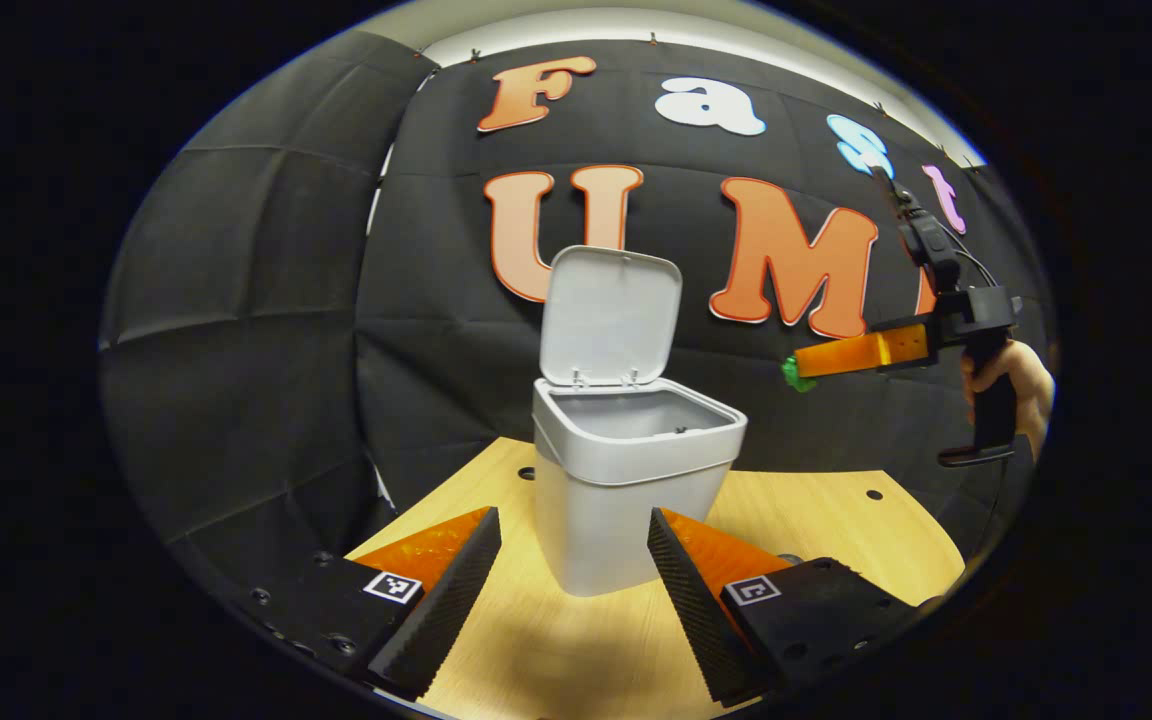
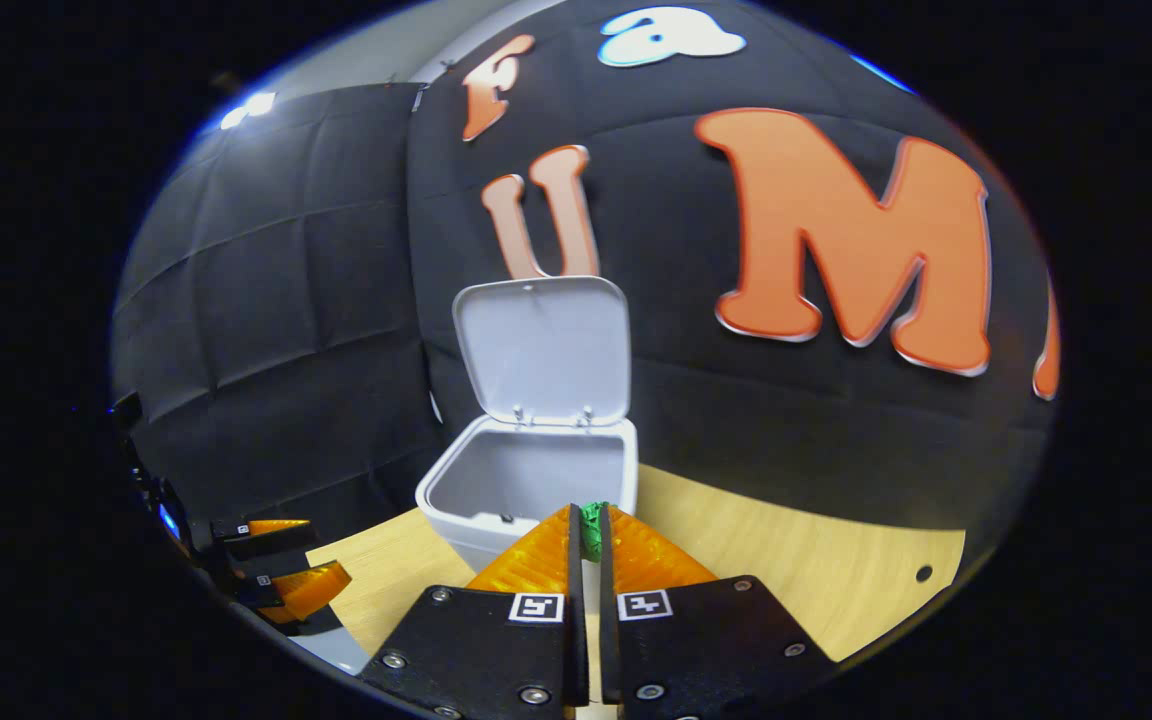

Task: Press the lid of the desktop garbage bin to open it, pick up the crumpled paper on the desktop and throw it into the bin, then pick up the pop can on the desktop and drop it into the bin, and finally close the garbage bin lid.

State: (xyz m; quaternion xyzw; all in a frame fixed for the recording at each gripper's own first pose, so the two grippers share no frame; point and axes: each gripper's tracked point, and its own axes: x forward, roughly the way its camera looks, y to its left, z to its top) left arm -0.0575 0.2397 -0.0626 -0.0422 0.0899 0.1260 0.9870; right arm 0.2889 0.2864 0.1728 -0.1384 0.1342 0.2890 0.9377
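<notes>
The grey desktop bin [image 1: 616,500] stands on the wooden table with its lid [image 1: 611,315] swung upright and its inside bare. My left gripper [image 1: 574,520] is open low over the table, and its fingers frame the bin's body from a short way in front. My right gripper [image 1: 816,362] hovers to the right of the bin, a little above rim height, shut on a small green wad of crumpled paper [image 1: 794,373]. In the right gripper view the green paper [image 2: 591,525] sits pinched at the tips of the right gripper [image 2: 588,515], just before the bin's [image 2: 526,480] near rim.
The wooden table [image 1: 826,520] has small round holes near its edges. A hand [image 1: 1021,385] holds the right gripper's handle, with a cable running up from it. The left gripper [image 2: 276,570] appears at the lower left of the right gripper view. Black cloth walls enclose the back and left.
</notes>
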